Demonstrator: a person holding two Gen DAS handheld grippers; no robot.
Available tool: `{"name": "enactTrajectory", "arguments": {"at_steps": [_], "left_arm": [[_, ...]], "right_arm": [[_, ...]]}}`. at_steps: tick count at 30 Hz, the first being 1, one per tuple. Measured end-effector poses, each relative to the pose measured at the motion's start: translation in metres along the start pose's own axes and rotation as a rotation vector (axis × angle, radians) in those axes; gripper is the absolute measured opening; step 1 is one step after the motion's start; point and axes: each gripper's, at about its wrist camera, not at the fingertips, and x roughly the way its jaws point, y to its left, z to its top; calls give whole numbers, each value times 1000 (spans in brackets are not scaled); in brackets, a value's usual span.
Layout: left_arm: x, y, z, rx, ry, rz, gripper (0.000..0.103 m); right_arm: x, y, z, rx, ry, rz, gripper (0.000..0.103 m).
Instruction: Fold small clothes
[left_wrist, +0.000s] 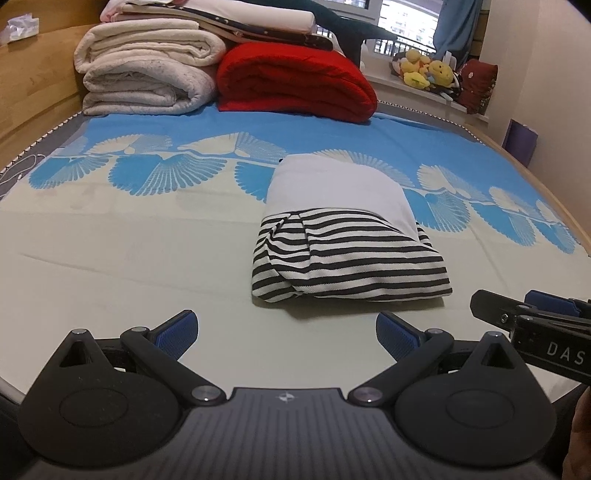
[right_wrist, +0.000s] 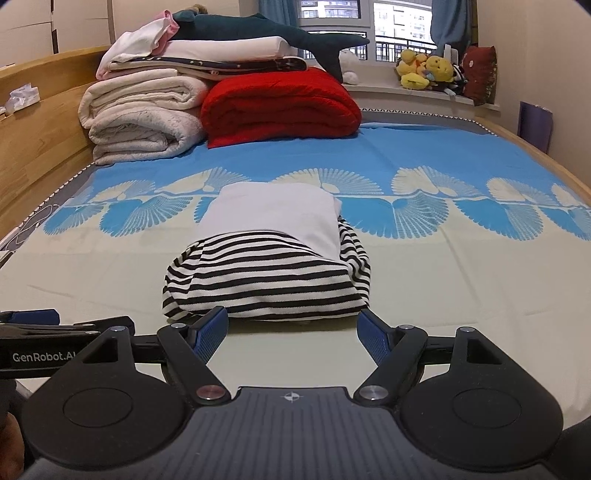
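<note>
Bed's plush shark (right_wrist: 273, 31), right view only

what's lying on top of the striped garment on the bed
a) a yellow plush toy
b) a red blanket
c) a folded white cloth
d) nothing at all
c: a folded white cloth rests on the far part of the striped garment, while the red blanket sits farther back near the headboard and the yellow plush toys are on the window sill.

Soft, even daylight from the window (right_wrist: 332, 14); sharp focus, faint shadows, strong fisheye bending at edges.
</note>
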Motion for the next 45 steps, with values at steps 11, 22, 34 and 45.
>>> {"name": "enactTrajectory", "arguments": {"at_steps": [11,22,34,45], "left_arm": [[0,-4,-2,8,-4,-7,103],[2,-2,-1,-4,5,-20,103],[3,-3,-1,-5,5,-20,103],[3,-2,-2,-6,7,-20,103]], "right_arm": [[1,3,0,-8,5,10,78],[1,6,0,-21,4,9,78],[1,7,0,-21,5,9,78],[3,6,-2,-23,9,10,78]]}}
